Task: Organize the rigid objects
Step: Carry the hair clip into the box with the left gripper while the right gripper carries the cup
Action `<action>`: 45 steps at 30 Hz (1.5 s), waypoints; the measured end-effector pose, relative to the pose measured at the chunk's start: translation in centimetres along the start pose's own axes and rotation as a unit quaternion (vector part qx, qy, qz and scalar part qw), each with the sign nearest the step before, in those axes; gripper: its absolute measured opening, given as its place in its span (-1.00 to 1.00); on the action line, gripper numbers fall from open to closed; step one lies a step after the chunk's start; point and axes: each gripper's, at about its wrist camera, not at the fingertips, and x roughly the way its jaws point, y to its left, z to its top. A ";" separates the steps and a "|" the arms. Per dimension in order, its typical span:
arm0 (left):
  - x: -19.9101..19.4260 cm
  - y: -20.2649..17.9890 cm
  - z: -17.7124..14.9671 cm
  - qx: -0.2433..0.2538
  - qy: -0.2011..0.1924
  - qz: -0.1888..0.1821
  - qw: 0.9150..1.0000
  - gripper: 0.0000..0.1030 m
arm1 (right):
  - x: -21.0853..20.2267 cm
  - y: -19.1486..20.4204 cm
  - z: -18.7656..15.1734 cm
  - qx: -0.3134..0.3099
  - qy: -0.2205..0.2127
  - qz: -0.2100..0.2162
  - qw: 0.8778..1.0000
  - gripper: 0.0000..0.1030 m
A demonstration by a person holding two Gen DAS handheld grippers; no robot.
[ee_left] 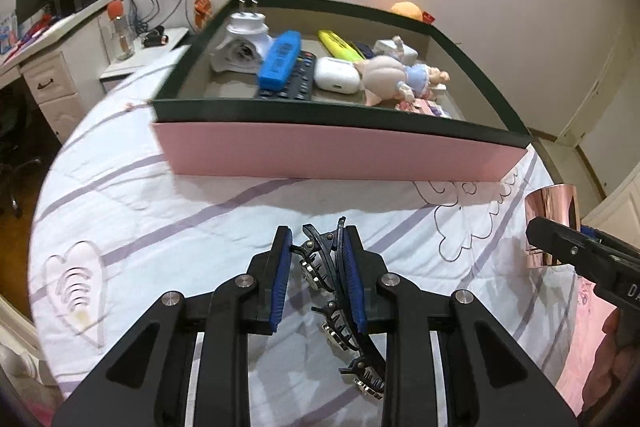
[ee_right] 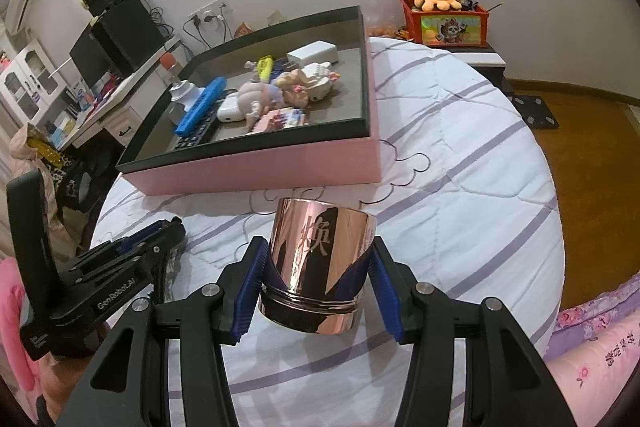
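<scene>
My left gripper (ee_left: 316,239) is shut on a black hair claw clip (ee_left: 324,267) with metal studs and holds it just above the bedspread. My right gripper (ee_right: 318,251) is shut on a shiny rose-gold jar (ee_right: 320,259) with a dark character on it; the jar also shows at the right of the left wrist view (ee_left: 552,223). Ahead stands a pink box with a dark rim (ee_left: 340,151), also in the right wrist view (ee_right: 256,163). It holds a blue remote (ee_left: 280,61), a white earbud case (ee_left: 336,75), a doll (ee_left: 400,75) and a yellow highlighter (ee_left: 338,45).
The box lies on a white bedspread with purple stripes (ee_left: 160,227). A desk with monitors (ee_left: 48,27) stands to the left. A red toy crate with an orange plush (ee_right: 444,15) sits beyond the bed on the right. Wooden floor (ee_right: 580,131) lies to the right.
</scene>
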 end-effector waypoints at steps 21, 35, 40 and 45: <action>-7.4 2.7 3.7 0.004 -0.077 0.018 0.997 -0.50 | -1.7 6.3 1.5 -0.071 -0.013 0.035 0.997 0.00; -4.2 0.7 15.6 0.033 -0.109 -0.017 0.993 -0.50 | -1.5 6.6 13.3 -0.106 -0.062 0.014 0.992 0.00; 0.6 -0.1 18.9 0.042 -0.084 -0.014 0.995 -0.50 | 1.9 4.9 17.2 -0.097 -0.048 -0.009 0.994 0.00; 6.0 -0.3 21.1 0.042 -0.046 -0.007 0.998 -0.50 | 6.1 2.9 19.3 -0.086 -0.014 -0.029 0.996 0.00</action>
